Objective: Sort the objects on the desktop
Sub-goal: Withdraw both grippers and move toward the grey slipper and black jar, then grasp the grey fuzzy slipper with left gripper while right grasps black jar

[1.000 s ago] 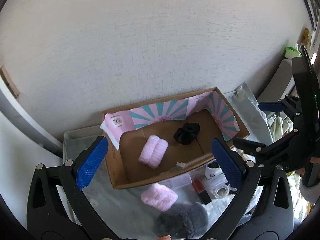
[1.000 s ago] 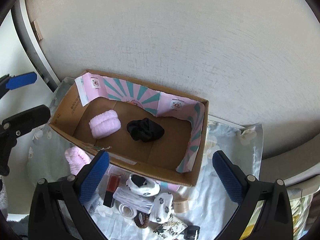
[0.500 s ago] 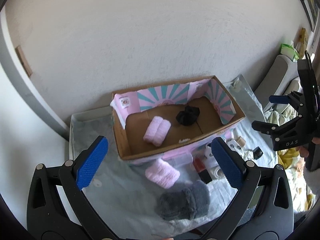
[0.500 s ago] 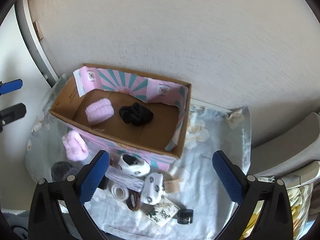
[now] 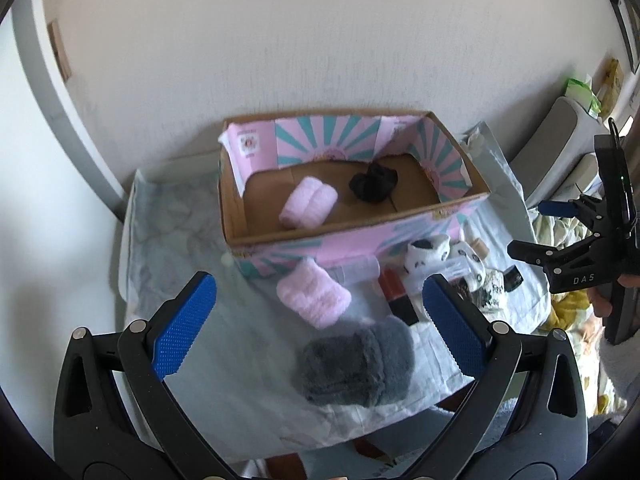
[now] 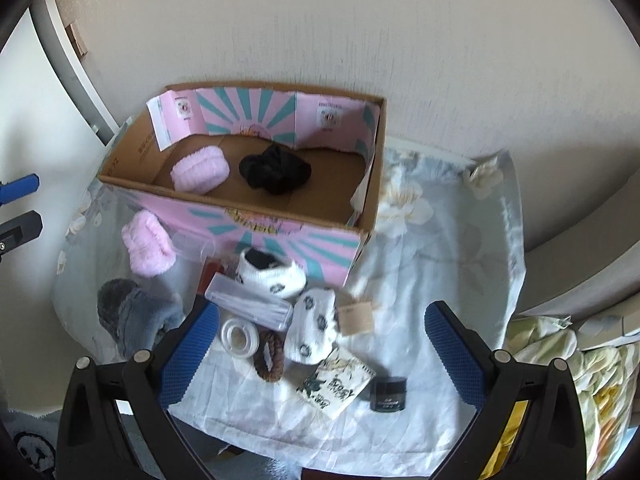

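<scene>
A cardboard box with pink and teal lining stands against the wall on a cloth-covered table. It holds a pink fluffy roll and a black fabric bundle. In front of it lie a second pink roll, a grey fluffy roll, two white patterned socks, a clear case, a tape roll, a brown hair tie, a card and a small black jar. My left gripper and right gripper are both open, empty, above the table's front.
The wall is right behind the box. A grey door frame runs at the left. A sofa with yellow bedding is at the right. The right gripper also shows at the right edge of the left wrist view.
Both grippers have pulled back and up from the box. The box looks smaller and more of the table and the loose objects in front of it show. Both stayed open.
</scene>
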{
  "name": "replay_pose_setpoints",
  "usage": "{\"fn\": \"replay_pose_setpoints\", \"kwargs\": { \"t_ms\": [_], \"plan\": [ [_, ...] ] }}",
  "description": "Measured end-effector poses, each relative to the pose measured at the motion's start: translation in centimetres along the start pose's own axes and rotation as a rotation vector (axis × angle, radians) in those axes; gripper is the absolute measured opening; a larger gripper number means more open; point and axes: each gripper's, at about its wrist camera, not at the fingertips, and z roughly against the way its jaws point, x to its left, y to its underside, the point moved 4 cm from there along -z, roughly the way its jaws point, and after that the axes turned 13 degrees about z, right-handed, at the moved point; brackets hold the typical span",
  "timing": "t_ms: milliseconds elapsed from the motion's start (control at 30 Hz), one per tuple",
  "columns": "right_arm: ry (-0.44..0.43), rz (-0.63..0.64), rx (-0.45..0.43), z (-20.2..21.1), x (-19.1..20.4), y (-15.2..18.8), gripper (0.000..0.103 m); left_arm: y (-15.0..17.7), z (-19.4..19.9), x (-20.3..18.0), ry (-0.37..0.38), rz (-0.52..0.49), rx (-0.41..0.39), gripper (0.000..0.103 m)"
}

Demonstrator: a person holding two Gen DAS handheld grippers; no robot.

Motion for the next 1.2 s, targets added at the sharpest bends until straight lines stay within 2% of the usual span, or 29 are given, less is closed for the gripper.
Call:
{"fn": "replay_pose_setpoints", "kwargs": {
  "t_ms": [433, 600, 900, 1067, 1200],
  "plan": [
    [0.007, -0.044, 0.039, 0.3, -0.4, 3.5, 0.103, 3.2, 0.4, 1.1, -0.009, 0.020, 0.022, 0.103],
    [0.012, -0.084, 0.063, 0.3, -1.2, 6.0, 0.103, 4.7, 0.4, 1.1, -0.016, 0.011, 0.027, 0.103],
    [-0.006, -0.113, 0.148, -1.9, -1.0, 10.2, 0.103, 8.5, -2.5, 0.2, 0.023, 0.036, 0.100, 0.103],
    [-0.009, -0.120, 0.155, -2.7, -1.3, 11.9, 0.103, 9.8, -4.4, -1.2, 0.010, 0.028, 0.122, 0.103],
    [0.004, -0.120, 0.170, -3.4, -2.7, 13.2, 0.103, 10.5, -6.0, -1.4, -0.023, 0.032, 0.109, 0.103]
  ]
}}
